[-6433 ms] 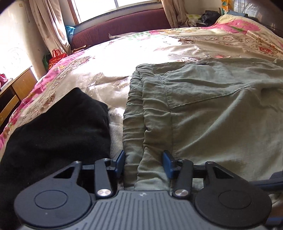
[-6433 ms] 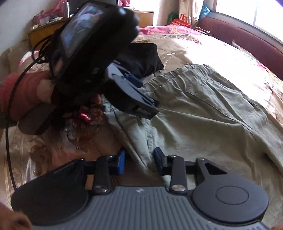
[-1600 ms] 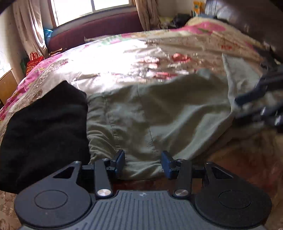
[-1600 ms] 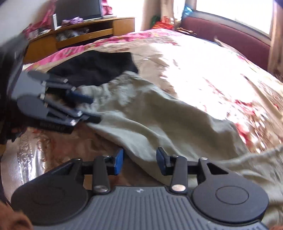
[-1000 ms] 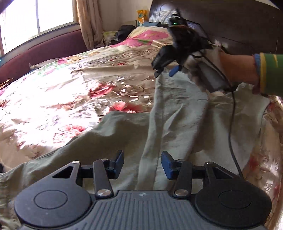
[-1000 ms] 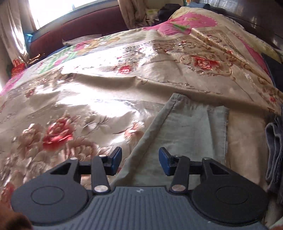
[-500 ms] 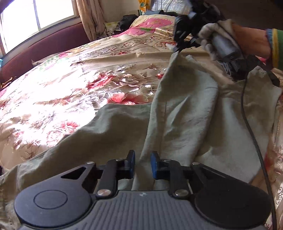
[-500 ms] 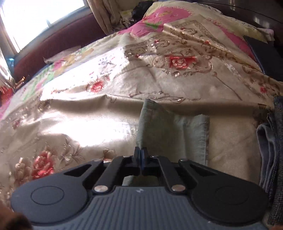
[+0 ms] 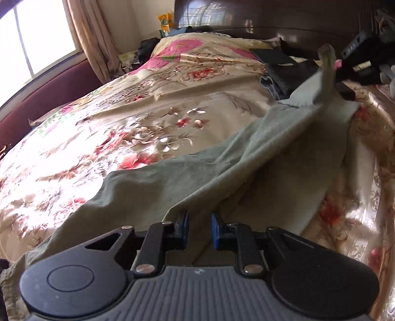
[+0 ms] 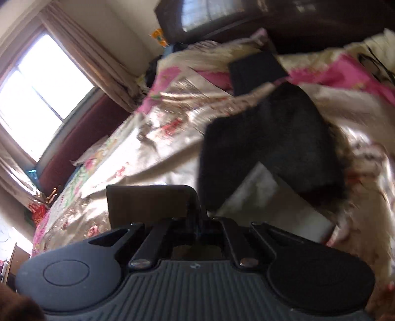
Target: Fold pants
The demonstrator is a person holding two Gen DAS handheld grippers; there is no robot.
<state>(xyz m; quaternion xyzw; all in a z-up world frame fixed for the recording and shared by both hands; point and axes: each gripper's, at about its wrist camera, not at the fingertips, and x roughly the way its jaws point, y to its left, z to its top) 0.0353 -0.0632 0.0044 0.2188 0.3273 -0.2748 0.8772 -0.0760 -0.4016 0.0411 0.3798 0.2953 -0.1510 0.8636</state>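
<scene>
The grey-green pants [image 9: 187, 177] lie stretched across the floral bedspread [image 9: 128, 128] in the left wrist view. My left gripper [image 9: 199, 230] has its blue-tipped jaws narrowly apart around a fold of the pants at the near edge. My right gripper [image 9: 332, 66] shows far right in that view, lifting the hem of a pant leg off the bed. In the right wrist view my right gripper [image 10: 201, 223] is shut on that hem [image 10: 150, 205], which stands dark in front of the camera.
A folded black garment [image 10: 269, 145] and a dark flat item [image 10: 255, 71] lie on the bed near the dark headboard [image 9: 284, 17]. A blue-grey folded cloth [image 9: 267, 85] lies by them. A window [image 9: 37, 39] and a maroon bench are on the left.
My right gripper has lifted the pant-leg hem up and tilted, so its view swung toward the headboard. My left gripper's jaws stand slightly wider apart than half a second ago.
</scene>
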